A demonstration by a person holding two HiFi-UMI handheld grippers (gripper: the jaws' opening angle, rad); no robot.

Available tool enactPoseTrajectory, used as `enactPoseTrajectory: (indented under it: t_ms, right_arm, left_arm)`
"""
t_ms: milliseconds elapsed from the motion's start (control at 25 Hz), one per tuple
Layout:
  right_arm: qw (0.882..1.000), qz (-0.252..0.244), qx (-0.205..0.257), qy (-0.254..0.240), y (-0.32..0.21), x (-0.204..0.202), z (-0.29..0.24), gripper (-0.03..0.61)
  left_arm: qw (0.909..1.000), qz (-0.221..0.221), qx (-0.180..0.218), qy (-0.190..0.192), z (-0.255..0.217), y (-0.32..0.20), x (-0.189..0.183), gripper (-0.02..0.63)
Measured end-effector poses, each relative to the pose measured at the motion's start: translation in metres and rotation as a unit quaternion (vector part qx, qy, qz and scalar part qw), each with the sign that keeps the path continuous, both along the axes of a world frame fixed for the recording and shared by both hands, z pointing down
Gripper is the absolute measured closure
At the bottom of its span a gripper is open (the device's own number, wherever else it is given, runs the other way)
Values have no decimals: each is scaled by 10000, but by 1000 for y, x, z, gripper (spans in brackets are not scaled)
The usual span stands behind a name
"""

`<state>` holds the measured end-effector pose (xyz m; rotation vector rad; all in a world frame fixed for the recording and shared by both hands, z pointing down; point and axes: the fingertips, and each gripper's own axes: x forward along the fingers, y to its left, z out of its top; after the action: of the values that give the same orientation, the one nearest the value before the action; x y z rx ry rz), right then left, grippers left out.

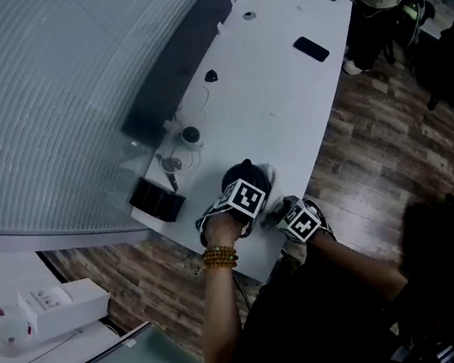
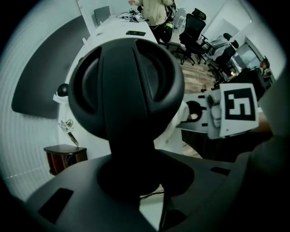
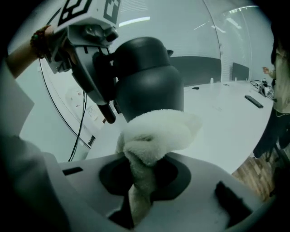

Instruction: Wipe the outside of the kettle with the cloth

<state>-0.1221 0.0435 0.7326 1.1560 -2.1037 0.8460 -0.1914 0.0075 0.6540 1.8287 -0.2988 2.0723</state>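
Looking down in the head view, you have the dark rounded kettle [image 1: 241,174] at lower centre, close to the near edge of the long white table [image 1: 282,97]. Your left gripper [image 1: 241,195] is over it, your right gripper [image 1: 299,220] is just beside it, and the white terry cloth [image 1: 272,206] lies between them. In the left gripper view the kettle fills the middle of the frame, and the jaws are clamped on its handle at lower centre. In the right gripper view the jaws are pinched on a bunched fold of the cloth at centre, and the wad touches the kettle's lower side just above. I judge that the wiping itself is in hand. Next, sweep the cloth round the body with light pressure, bracing the handle so the kettle cannot slide toward the edge.
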Motion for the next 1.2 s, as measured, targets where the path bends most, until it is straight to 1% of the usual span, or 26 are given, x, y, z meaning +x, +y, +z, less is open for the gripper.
enactPoseTrajectory:
  t_ms: [120,200,280,360,480,600,680,720,800,840,960,1000,1040,1080,1120,1160,1200]
  right_arm:
    - [9997,100,160,-126,7,5,-20,514]
    - [9994,139,250,-191,9,10,-31,514]
    - [9989,126,375,-254,11,15,-41,514]
    - [9978,35,558,-366,12,18,-52,514]
    - [9955,-110,798,-496,17,23,-68,514]
    - [9929,-70,1042,-569,21,33,-82,514]
    - [9922,-31,1107,-579,22,40,-85,514]
    - [9922,-48,1107,-570,23,42,-86,514]
    - [9920,-77,1121,-583,22,45,-89,514]
    - [9914,-66,1153,-622,21,46,-92,514]
    - [9873,13,1355,-824,14,50,-107,514]
    - [9854,40,1452,-889,10,50,-113,514]
    - [9834,49,1557,-931,8,51,-120,514]
    - [9811,55,1677,-959,6,50,-128,514]
    - [9784,69,1818,-986,5,51,-137,514]
    - [9751,85,1973,-1011,4,51,-147,514]
    - [9717,92,2128,-1022,3,52,-156,514]
  left_arm:
    - [9995,134,273,-118,-2,-11,-3,528]
    - [9988,198,443,-103,-4,-19,-6,523]
    - [9965,341,760,43,-8,-25,-7,522]
    - [9921,397,1122,406,-11,-28,-5,522]
    - [9809,188,1670,978,-20,-32,-3,509]
    - [9651,-150,2263,1311,-28,-35,-6,486]
    - [9560,-173,2539,1458,-29,-36,-8,486]
    - [9535,-158,2606,1505,-29,-37,-9,486]
    - [9528,-200,2566,1609,-30,-36,-10,486]
    - [9539,-239,2485,1664,-31,-36,-10,483]
    - [9571,-236,2204,1864,-40,-38,-10,429]
    - [9565,-232,2127,1980,-43,-38,-11,423]
    - [9540,-246,2099,2126,-47,-38,-13,415]
    - [9490,-266,2169,2271,-53,-39,-18,411]
    - [9411,-285,2378,2387,-60,-41,-25,391]
    - [9291,-309,2739,2468,-70,-43,-34,367]
    - [9126,-371,3192,2529,-81,-45,-45,368]
